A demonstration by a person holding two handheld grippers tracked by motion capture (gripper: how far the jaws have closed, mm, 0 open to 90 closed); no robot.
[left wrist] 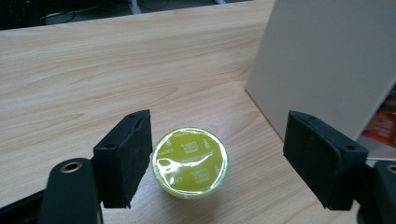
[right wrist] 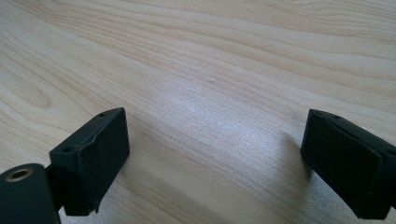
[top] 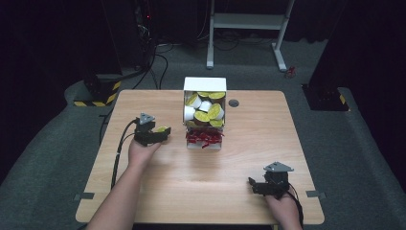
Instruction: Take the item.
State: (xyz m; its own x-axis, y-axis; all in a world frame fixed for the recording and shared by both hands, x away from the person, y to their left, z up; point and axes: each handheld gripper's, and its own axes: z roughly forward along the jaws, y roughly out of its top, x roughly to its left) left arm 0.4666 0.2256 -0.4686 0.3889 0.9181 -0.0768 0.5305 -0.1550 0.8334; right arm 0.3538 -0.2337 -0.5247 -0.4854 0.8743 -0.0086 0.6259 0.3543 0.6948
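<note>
A small pod with a yellow-green foil lid [left wrist: 190, 162] stands on the wooden table [top: 158, 177], left of a white box [top: 205, 103]. My left gripper [left wrist: 217, 163] is open around it; the left jaw touches or nearly touches the pod, the right jaw stands well apart. In the high view the pod [top: 161, 129] sits at the left gripper [top: 160, 134] tip. The white box holds several more yellow-lidded pods [top: 208, 111] and red packets [top: 204, 137] in its front part. My right gripper [right wrist: 215, 163] is open over bare wood, near the table's front right [top: 256, 186].
The white box wall [left wrist: 327, 60] rises close on the right of the left gripper. A round grey grommet [top: 233, 103] sits in the table beside the box. Beyond the table are a white desk frame [top: 246, 21] and dark equipment with cables.
</note>
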